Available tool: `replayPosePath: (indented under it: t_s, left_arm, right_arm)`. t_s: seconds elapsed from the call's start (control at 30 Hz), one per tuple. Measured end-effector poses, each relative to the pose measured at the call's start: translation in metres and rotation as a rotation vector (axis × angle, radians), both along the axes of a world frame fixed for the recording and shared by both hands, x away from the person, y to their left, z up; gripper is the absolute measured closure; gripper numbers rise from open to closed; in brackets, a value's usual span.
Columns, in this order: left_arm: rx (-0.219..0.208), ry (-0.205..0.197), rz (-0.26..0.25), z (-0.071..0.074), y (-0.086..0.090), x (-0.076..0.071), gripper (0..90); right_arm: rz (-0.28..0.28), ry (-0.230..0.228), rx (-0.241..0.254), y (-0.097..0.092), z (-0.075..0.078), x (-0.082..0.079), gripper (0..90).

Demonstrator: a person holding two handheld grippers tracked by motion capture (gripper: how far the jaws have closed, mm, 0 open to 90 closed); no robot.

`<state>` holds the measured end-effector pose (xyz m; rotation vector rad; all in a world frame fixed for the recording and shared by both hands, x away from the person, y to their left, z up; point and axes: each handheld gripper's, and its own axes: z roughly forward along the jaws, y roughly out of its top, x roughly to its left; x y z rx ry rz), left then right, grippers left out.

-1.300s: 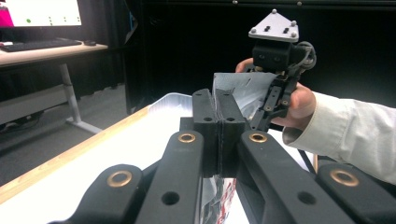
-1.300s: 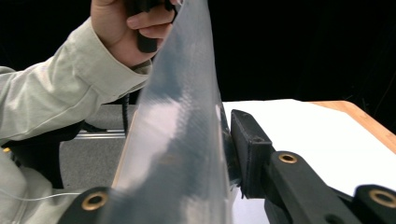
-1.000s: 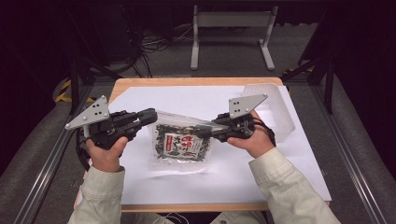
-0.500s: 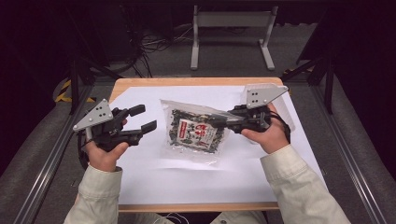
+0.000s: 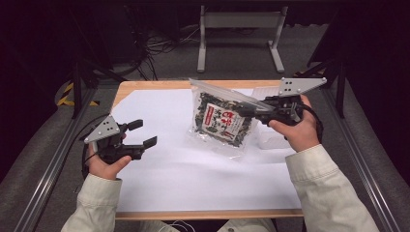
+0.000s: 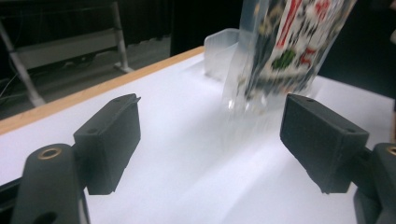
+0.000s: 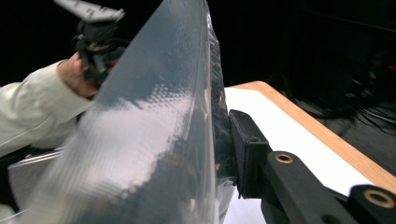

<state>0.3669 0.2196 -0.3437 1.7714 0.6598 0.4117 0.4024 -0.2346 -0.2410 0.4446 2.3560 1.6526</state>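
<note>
High view: my right gripper [image 5: 244,110] pinches the clear snack bag [image 5: 220,121] at its upper edge, lifted higher than half a second ago.

My left gripper [image 5: 143,134] has drawn back to the left, jaws spread with nothing between them, well apart from the bag. The bag now hangs tilted above the white sheet [image 5: 193,169], its lower edge close to the paper, and has moved right. A clear plastic container [image 6: 223,51] sits behind it near the table's far edge.
</note>
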Motion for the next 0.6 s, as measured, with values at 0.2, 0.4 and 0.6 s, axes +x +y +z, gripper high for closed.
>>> replayPosePath:
  t_s: [0.2,0.4,0.6]
  left_arm:
    - [0.031,0.029,0.04,-0.023,0.004,0.008,17.9]
    - [0.029,0.063,0.065,-0.041,0.006,0.015,15.2]
    - [0.056,0.04,0.096,-0.053,0.004,0.019,11.2]
  right_arm:
    - [-0.11,0.017,-0.013,-0.017,0.011,0.008,76.1]
    - [-0.16,0.012,-0.026,-0.029,0.021,0.013,76.1]
    - [-0.214,-0.008,-0.042,-0.04,0.028,0.022,76.0]
